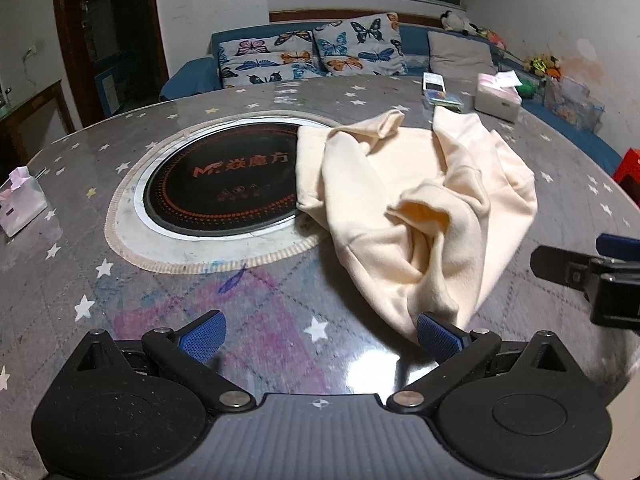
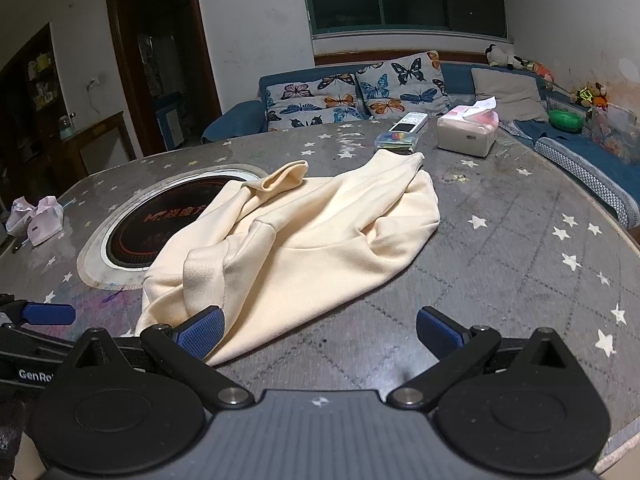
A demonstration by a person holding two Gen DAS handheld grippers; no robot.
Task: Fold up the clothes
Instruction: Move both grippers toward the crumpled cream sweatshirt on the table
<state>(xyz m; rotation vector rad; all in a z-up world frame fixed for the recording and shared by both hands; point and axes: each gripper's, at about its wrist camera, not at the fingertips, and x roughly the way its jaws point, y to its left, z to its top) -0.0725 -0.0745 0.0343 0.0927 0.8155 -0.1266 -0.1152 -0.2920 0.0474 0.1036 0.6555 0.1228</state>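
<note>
A cream sweatshirt (image 1: 416, 200) lies crumpled on the round grey star-patterned table (image 1: 280, 320), its left edge over the black induction hob (image 1: 224, 184). It also shows in the right wrist view (image 2: 304, 240). My left gripper (image 1: 320, 334) is open and empty, its right fingertip just at the garment's near corner. My right gripper (image 2: 320, 330) is open and empty, its left fingertip at the garment's near hem. The right gripper shows at the right edge of the left wrist view (image 1: 596, 268); the left gripper shows at the left edge of the right wrist view (image 2: 40, 314).
A tissue box (image 2: 468, 130), a remote (image 2: 408, 124) and a small colourful case (image 2: 396, 140) sit at the table's far side. A pink paper bag (image 1: 20, 200) stands at the left edge. A blue sofa with butterfly cushions (image 1: 312, 52) is behind the table.
</note>
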